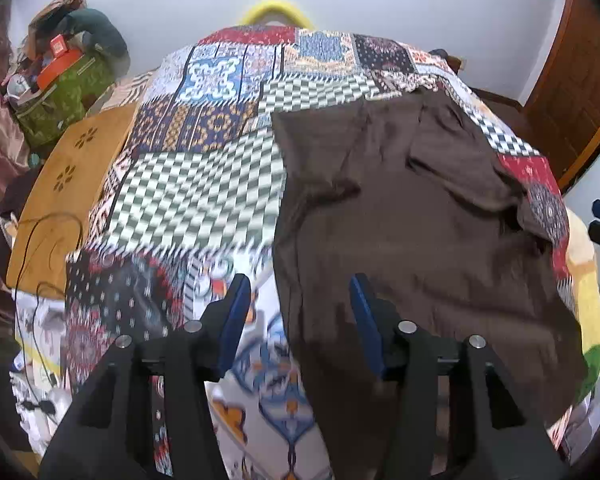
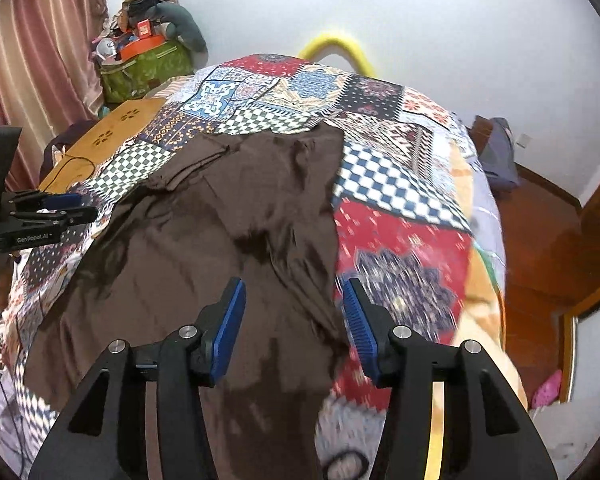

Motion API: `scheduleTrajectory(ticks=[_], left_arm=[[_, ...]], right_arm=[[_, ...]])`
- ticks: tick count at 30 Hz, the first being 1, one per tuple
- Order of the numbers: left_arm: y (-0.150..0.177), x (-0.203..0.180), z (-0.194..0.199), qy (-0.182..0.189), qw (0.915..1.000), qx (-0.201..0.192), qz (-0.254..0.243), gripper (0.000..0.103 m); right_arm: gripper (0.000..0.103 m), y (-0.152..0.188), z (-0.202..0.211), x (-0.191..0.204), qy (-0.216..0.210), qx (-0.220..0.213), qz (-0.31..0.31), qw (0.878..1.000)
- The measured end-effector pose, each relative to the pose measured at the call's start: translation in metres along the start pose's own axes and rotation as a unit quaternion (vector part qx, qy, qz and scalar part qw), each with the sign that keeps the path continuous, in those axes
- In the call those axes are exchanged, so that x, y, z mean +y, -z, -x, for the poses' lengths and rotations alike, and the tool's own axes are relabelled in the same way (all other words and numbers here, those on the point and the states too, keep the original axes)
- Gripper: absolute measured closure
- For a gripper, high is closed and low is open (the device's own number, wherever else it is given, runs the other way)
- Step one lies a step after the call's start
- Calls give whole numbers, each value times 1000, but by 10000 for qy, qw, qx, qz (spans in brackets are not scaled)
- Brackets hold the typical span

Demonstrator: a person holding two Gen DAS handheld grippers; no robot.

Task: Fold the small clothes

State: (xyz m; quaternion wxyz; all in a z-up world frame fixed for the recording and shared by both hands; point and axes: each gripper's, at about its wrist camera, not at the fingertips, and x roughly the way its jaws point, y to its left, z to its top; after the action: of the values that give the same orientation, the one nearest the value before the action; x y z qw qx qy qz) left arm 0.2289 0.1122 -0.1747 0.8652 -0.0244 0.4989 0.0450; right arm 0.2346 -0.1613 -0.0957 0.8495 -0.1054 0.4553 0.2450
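Brown garment [image 2: 204,240] lies spread on the patchwork quilt [image 2: 400,216] covering the bed, wrinkled, with one part folded over near its far edge and its near end running off the bottom of both views. Left gripper [image 1: 300,312] hovers over the garment's left edge, blue pads [image 1: 236,312] wide apart, nothing between them; that edge runs through the gap, with quilt under one finger and brown cloth under the other. Right gripper [image 2: 294,320] is over the garment's right edge, jaws also spread and empty, edge again running between the fingers. In the right wrist view the left gripper [image 2: 56,210] shows side-on at the left side of the bed. Wooden board [image 1: 60,184] with cables sits beside the quilt's left edge; green bag [image 2: 144,68] piled with clutter stands by the pink curtain [image 2: 40,48]. Yellow curved bar [image 2: 340,50] sticks up past the far end.
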Motion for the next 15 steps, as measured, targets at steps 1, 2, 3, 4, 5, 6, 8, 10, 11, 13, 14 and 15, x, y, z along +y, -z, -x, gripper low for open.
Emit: scheduleTrajectory(ticks=[1,2,3,4,5,6,8,10,11,13,14,15], left_arm=[[5,1,1,20,10000,38,16,48],[11,2,1,61,9999,95,48,47],[18,3,1,119,9997,166,97,47],[23,3,-1,158,9995,234,136,47],[29,4,-3,227,9990,329,188,47],[36,4,-6,320,9983,431,237,47],[46,3,-13,397,9971,583,284,47],[52,2,-19,383,9965,667,335,47],[54,2,-20,396,9962,660,404,46],[54,5,-21,461,9954,620,562,46],[54,5,-22,525,9947,625,632,46],[54,5,-23,604,9939,620,685,46]], right_arm=[[53,5,3,-2,15,5,-28,10000],[53,11,6,-3,149,-61,-23,9999],[53,19,7,-6,186,-25,-53,9998],[53,26,6,-9,208,20,-91,9997],[53,31,6,-10,222,56,-128,9997],[53,40,3,-14,232,127,-193,9995],[53,53,-2,-20,248,259,-294,9989],[53,69,-12,-27,261,424,-414,9979],[53,72,-14,-30,246,462,-449,9976],[53,80,-23,-34,180,566,-556,9967],[53,84,-27,-35,135,603,-608,9962],[53,85,-33,-36,57,635,-663,9958]])
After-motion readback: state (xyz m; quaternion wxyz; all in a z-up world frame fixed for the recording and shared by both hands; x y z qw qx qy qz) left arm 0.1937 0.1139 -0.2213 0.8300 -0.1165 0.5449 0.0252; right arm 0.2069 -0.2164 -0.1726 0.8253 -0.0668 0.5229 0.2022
